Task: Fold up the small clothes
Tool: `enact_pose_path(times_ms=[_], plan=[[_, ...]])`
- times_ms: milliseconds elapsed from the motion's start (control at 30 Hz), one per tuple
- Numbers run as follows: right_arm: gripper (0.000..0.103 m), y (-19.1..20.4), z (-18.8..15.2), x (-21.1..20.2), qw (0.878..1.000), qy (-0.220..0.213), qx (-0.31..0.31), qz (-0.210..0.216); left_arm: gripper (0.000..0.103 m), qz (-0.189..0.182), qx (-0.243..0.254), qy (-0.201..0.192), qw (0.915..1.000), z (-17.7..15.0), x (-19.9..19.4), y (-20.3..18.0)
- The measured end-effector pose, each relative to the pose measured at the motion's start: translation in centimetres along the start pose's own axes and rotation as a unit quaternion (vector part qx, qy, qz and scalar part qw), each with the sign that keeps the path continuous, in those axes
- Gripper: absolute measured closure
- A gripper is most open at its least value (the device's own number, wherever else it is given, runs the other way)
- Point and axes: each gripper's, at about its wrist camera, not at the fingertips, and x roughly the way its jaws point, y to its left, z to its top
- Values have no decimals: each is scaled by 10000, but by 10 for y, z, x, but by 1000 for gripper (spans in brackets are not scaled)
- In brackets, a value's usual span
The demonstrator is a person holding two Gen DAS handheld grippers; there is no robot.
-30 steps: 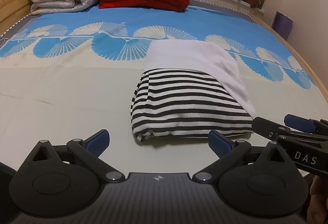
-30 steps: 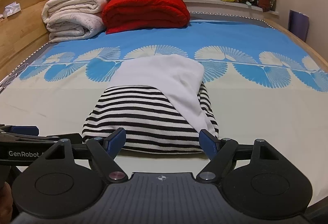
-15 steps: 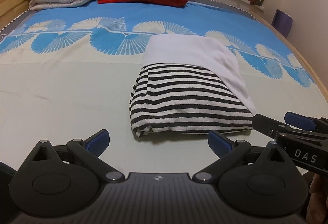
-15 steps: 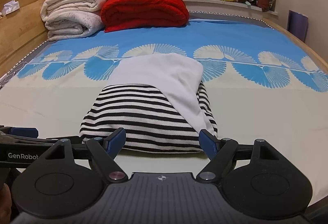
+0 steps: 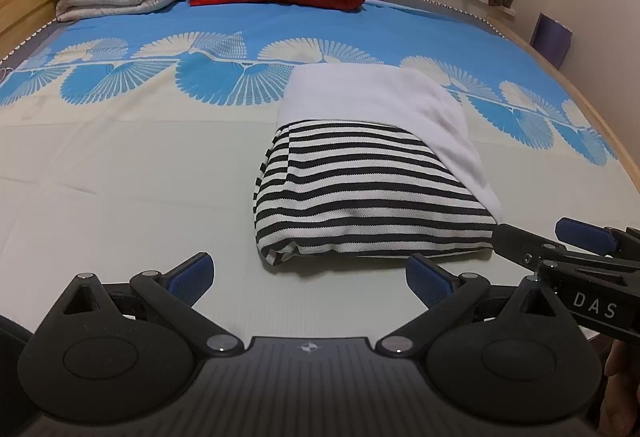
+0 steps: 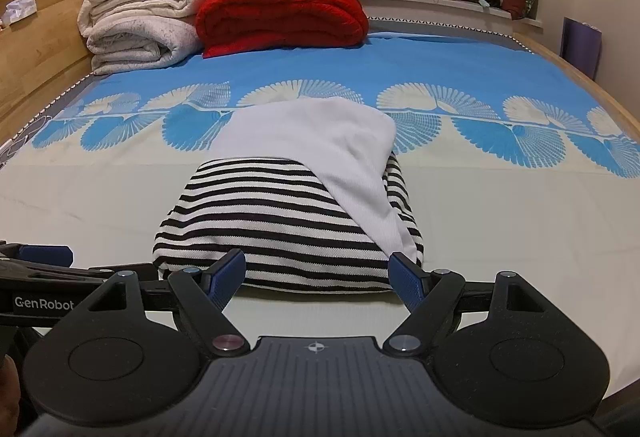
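Striped garment point(image 5: 368, 205) folded, white part on top; both tongs apart, empty.

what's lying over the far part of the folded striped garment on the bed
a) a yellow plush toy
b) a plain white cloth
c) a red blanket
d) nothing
b: a plain white cloth drapes over the far part and right side of the folded striped garment; the red blanket sits far back by the headboard.

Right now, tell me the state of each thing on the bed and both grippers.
Striped garment: folded, flat on the bed.
White garment: draped over its far right part.
Red blanket: folded.
Cream blankets: folded, stacked.
Left gripper: open, empty.
Right gripper: open, empty.
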Motion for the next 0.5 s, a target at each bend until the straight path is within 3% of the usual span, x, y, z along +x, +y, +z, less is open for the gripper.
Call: enact_pose_path(times_ms=[500], plan=[[24, 0, 0, 0, 10000, 5, -1, 3, 1, -18, -14, 16, 10000, 0, 1, 1]])
